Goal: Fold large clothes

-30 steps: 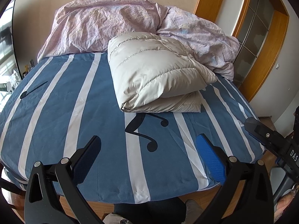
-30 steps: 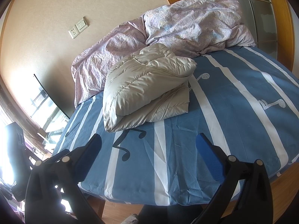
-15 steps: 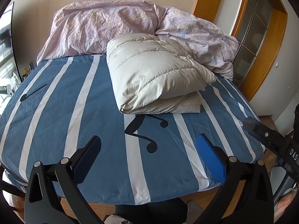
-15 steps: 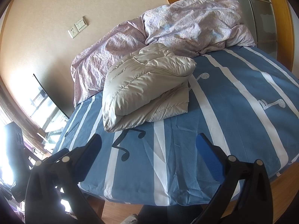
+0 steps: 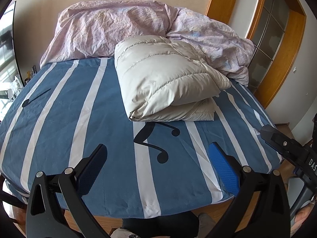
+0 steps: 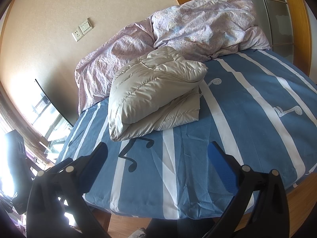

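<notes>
A beige quilted down jacket (image 5: 166, 79) lies folded into a thick bundle on the blue bed sheet with white stripes (image 5: 59, 109), toward the far middle of the bed. The right wrist view shows the same jacket (image 6: 152, 91), its lower layer sticking out to the right. My left gripper (image 5: 158, 156) hangs open over the near edge of the bed, well short of the jacket, nothing between its fingers. My right gripper (image 6: 158, 154) is also open and empty, over the near part of the sheet (image 6: 247, 119). The other gripper's black body (image 5: 287, 148) shows at the right edge.
A crumpled pink duvet (image 5: 122, 29) is heaped along the head of the bed against the wall. A wooden door frame with glass panes (image 5: 277, 39) stands at the right. A wall socket and switch (image 6: 82, 29) sit above the duvet. A window area lies at the left.
Both grippers have drawn back and tilted a little, so the jacket sits slightly lower in the left view. The jacket itself has not moved. Both stay open.
</notes>
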Demonstrator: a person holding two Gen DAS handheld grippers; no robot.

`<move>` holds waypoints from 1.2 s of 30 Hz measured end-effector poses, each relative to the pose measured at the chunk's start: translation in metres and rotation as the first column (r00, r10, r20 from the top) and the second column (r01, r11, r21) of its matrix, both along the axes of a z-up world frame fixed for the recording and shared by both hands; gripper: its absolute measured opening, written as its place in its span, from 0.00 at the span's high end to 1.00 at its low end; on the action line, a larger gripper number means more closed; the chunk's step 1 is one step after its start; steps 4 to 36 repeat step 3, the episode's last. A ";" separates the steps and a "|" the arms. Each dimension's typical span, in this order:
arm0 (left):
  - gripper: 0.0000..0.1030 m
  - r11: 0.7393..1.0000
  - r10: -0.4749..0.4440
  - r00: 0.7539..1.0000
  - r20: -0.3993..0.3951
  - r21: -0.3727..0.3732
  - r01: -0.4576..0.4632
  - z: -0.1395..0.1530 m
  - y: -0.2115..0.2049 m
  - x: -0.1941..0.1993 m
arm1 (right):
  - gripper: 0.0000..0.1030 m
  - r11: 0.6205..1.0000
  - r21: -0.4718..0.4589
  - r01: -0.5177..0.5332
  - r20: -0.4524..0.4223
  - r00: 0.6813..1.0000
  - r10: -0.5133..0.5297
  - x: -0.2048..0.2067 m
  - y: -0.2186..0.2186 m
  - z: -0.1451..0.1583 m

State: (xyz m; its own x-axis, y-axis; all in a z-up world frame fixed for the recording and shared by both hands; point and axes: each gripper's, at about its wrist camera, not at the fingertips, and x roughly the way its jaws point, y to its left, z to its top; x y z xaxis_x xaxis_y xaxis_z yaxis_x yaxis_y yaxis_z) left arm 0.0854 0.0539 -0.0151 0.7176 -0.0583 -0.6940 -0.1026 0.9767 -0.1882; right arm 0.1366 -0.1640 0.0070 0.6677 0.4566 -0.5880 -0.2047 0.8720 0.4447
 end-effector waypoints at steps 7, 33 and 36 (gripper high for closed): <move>0.01 1.000 -0.001 1.000 0.000 0.000 0.001 0.000 0.000 0.000 | 0.02 1.000 -0.001 0.001 0.000 1.000 -0.001 0.001 0.001 0.001; 0.01 1.000 -0.001 1.000 0.000 0.000 0.001 0.000 0.000 0.000 | 0.02 1.000 -0.001 0.001 0.000 1.000 -0.001 0.001 0.001 0.001; 0.01 1.000 -0.001 1.000 0.000 0.000 0.001 0.000 0.000 0.000 | 0.02 1.000 -0.001 0.001 0.000 1.000 -0.001 0.001 0.001 0.001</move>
